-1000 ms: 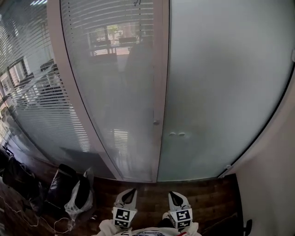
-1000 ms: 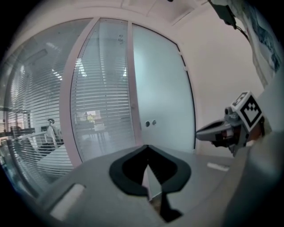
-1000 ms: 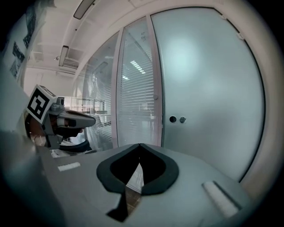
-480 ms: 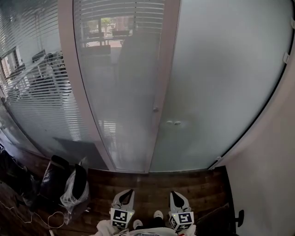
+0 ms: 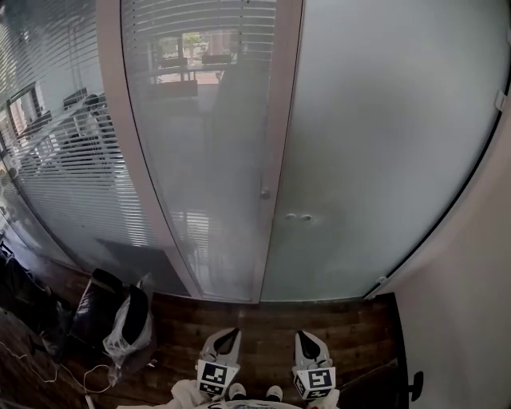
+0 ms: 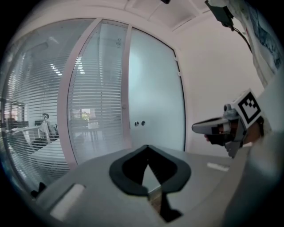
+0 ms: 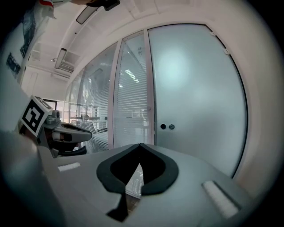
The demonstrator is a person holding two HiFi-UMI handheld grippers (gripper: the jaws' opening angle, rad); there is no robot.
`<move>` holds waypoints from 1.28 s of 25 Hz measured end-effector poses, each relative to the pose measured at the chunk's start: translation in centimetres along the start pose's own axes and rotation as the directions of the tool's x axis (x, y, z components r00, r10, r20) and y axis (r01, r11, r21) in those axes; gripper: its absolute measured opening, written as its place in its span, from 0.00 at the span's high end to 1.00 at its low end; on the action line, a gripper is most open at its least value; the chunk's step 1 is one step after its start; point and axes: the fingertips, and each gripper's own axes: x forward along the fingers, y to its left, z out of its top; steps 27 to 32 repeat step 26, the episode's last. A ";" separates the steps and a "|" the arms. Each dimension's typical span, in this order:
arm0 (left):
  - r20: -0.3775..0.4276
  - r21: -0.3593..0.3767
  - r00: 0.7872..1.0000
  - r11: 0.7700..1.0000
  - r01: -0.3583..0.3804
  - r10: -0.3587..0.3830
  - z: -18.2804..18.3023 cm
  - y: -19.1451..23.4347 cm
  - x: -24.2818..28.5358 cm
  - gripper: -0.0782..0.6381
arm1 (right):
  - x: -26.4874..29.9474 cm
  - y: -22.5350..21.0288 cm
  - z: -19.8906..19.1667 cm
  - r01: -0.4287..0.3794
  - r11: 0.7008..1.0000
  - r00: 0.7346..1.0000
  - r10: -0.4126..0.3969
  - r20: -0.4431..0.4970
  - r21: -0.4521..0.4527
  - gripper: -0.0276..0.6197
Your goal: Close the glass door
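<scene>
Glass door (image 5: pixel 383 144) faces left gripper (image 5: pixel 229 334) and right gripper (image 5: pixel 303 336), jaws clenched empty; bags (image 5: pixel 128 319) nearby.

The glass door (image 5: pixel 375 144) is cut off at the top; frosting hides what stands behind.

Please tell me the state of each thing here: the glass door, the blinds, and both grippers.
Glass door: closed, no gap showing at its frame.
Blinds: lowered, behind the glass panel beside the door.
Left gripper: shut, empty, apart from the door.
Right gripper: shut, empty, apart from the door.
</scene>
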 end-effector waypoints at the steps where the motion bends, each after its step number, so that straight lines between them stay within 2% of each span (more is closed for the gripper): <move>1: 0.004 0.003 1.000 1.000 -0.002 0.002 0.3 -0.2 0.3 0.89 | 0.0 -0.4 0.1 -0.006 1.000 1.000 0.006 0.002 -0.002 0.95; 12: 0.017 0.031 0.999 0.999 -0.043 0.042 2.4 -1.7 2.8 0.89 | 0.7 -4.6 0.6 -0.033 0.999 0.999 0.032 0.027 0.038 0.95; 18: 0.011 0.034 0.999 0.999 -0.038 0.038 1.9 -1.1 3.0 0.89 | 1.1 -4.0 -0.7 -0.043 0.998 0.999 0.043 0.004 0.055 0.95; 24: 0.008 -0.031 0.997 0.997 -0.077 0.077 1.9 -0.9 3.4 0.89 | 1.7 -3.2 -2.8 -0.110 0.993 0.990 0.113 -0.087 0.038 0.95; 26: 0.018 -0.052 0.997 0.996 -0.068 0.069 2.7 -2.0 4.5 0.89 | 1.6 -4.3 -2.8 -0.115 0.993 0.988 0.117 -0.099 0.028 0.95; 32: 0.018 -0.052 0.997 0.996 -0.068 0.069 2.7 -2.0 4.5 0.89 | 1.6 -4.3 -2.8 -0.115 0.993 0.988 0.117 -0.099 0.028 0.95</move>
